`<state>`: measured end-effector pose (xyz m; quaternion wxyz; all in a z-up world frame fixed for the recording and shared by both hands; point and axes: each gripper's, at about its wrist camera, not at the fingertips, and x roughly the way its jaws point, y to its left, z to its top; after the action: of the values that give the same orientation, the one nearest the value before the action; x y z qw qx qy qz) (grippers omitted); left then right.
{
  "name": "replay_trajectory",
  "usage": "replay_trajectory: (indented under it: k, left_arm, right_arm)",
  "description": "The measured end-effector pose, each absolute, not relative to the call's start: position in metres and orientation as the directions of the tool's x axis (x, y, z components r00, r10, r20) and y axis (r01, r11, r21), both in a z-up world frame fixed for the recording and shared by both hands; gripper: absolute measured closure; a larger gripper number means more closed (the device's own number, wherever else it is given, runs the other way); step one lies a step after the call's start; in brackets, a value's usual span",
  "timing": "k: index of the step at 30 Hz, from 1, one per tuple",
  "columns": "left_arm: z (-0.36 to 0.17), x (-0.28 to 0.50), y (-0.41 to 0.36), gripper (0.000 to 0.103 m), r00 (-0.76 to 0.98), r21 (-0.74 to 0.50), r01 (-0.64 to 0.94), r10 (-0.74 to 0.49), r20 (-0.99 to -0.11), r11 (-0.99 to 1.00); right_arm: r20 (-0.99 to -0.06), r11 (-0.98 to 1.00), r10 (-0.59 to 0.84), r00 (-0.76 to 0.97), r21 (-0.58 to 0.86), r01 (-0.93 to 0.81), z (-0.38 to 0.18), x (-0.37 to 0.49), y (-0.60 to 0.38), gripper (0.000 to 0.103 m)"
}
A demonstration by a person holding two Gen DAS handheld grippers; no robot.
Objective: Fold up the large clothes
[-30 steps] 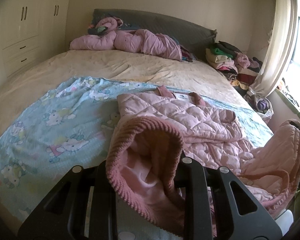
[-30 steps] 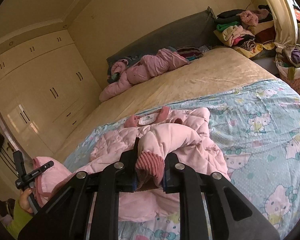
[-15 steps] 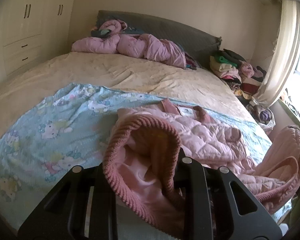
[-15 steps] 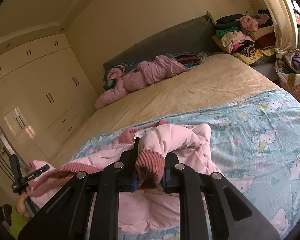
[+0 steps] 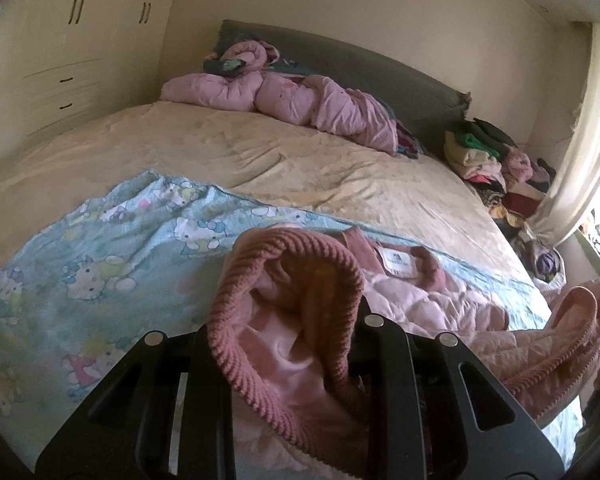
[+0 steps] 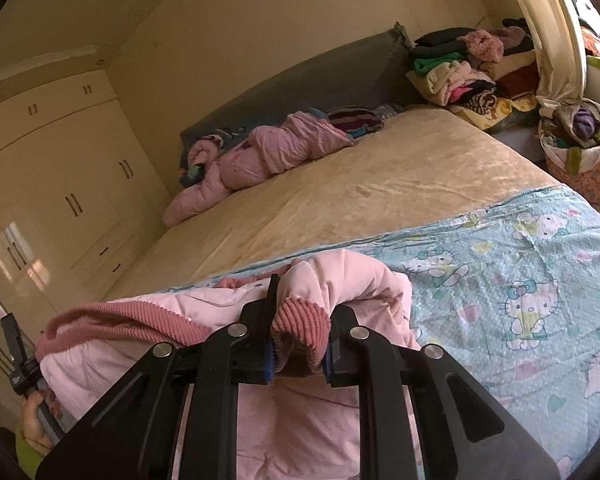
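Note:
A pink quilted jacket (image 5: 440, 300) lies on the blue cartoon-print sheet (image 5: 100, 264) at the near end of the bed, its collar and white label pointing to the headboard. My left gripper (image 5: 288, 344) is shut on the jacket's ribbed hem (image 5: 284, 248), which bulges up between the black fingers. In the right wrist view, my right gripper (image 6: 298, 340) is shut on a ribbed cuff (image 6: 300, 320) of the same jacket (image 6: 312, 420), with the sleeve arching over it. The left gripper (image 6: 18, 364) and a hand show at the far left there.
A crumpled pink duvet (image 5: 292, 100) lies by the grey headboard (image 5: 380, 68). Stacked clothes (image 6: 468, 68) and a full laundry bag (image 6: 580, 148) stand by the curtain to the right of the bed. Cream wardrobes (image 6: 60, 184) line the left wall. The beige bedspread (image 5: 260, 160) covers the bed's middle.
Both grippers have drawn back toward the bed's near edge, dragging the jacket with them; more sheet and bedspread show beyond it. The hem between them is stretched out. Both grips are unchanged.

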<state>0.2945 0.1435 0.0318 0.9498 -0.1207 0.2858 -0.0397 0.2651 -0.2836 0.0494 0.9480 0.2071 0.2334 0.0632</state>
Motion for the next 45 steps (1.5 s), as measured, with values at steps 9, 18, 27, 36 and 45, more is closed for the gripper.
replay_trajectory:
  k: [9,18,27,36,45]
  left_arm:
    - [0.009,0.338,0.143,0.085,0.83,-0.284,-0.05,-0.118,-0.545,0.957]
    - [-0.02,0.372,0.142,0.08,0.796,-0.291,-0.039,-0.147,-0.588,0.956]
    - [-0.04,0.386,0.146,0.079,0.768,-0.341,-0.047,-0.185,-0.613,0.939]
    - [-0.04,0.387,0.143,0.076,0.771,-0.349,-0.044,-0.19,-0.608,0.936]
    - [-0.025,0.379,0.14,0.055,0.791,-0.353,-0.034,-0.191,-0.582,0.935]
  right_arm:
    - [-0.489,0.913,0.164,0.857,0.404,0.056,0.022,0.32,-0.285,0.087]
    - [-0.579,0.916,0.114,0.807,0.376,0.141,-0.014,0.367,-0.282,0.087]
    - [-0.578,0.848,0.183,0.796,0.502,0.169,-0.026,0.381,-0.292,0.078]
    - [-0.485,0.845,0.257,0.836,0.532,0.048,0.005,0.357,-0.272,0.022]
    - [-0.586,0.878,0.429,0.688,0.45,-0.164,-0.008,0.318,-0.176,0.022]
